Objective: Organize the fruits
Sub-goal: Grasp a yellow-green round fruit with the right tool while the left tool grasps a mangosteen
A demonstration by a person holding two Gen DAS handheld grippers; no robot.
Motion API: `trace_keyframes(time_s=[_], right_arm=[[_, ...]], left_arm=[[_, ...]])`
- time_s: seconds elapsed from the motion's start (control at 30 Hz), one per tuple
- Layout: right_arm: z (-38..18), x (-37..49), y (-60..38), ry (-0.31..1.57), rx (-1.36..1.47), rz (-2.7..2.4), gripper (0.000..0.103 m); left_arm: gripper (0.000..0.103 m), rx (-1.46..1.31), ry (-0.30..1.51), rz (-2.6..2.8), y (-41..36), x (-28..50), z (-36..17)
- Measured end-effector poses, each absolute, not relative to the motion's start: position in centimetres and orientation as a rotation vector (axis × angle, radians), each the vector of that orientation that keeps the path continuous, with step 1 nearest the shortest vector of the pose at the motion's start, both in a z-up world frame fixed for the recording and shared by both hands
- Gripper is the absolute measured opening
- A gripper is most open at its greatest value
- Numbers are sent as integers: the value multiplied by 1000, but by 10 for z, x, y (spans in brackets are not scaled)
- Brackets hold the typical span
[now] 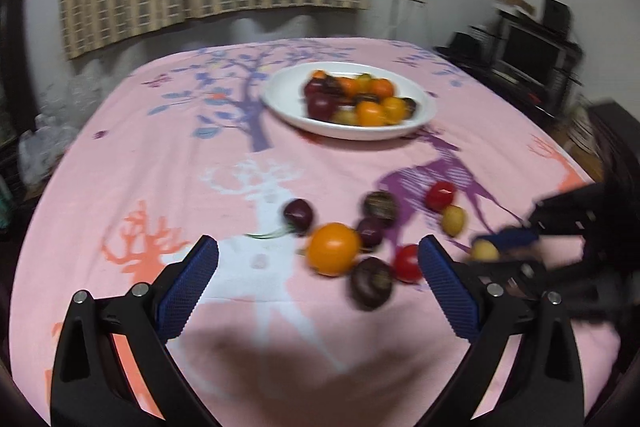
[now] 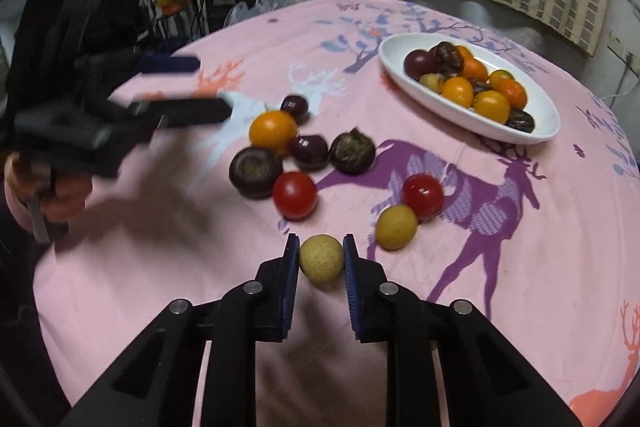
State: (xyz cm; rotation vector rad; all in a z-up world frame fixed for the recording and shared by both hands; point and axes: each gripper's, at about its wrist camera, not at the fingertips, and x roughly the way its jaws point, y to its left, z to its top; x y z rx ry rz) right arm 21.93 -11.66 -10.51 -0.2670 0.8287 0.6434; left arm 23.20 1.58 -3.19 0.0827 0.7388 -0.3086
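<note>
Your right gripper (image 2: 321,259) is clenching a pale yellow round fruit (image 2: 321,258) between its blue pads, just above the pink tablecloth (image 2: 520,267). Your left gripper (image 1: 318,259) is hanging wide open near the orange fruit (image 1: 334,247) and the loose pile around it. The white plate (image 2: 404,69) is sitting farther back, holding more fruit. No writing or labels are showing anywhere.

Table in pink deer-print cloth (image 2: 520,267), white fruit-filled dish (image 2: 400,67), loose fruits (image 2: 295,195) beside it
</note>
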Motion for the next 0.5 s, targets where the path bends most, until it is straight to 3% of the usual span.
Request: trace_keyframes(time_s=[0.1, 0.3, 0.5], right_arm=[[-102, 222, -122, 823, -246, 621, 22], [-95, 223, -128, 802, -225, 610, 22], [-92, 220, -129, 783, -224, 611, 22]], left_arm=[[69, 132, 794, -381, 2, 231, -44], [56, 207, 858, -435, -18, 230, -64], [51, 242, 892, -439, -25, 234, -75]])
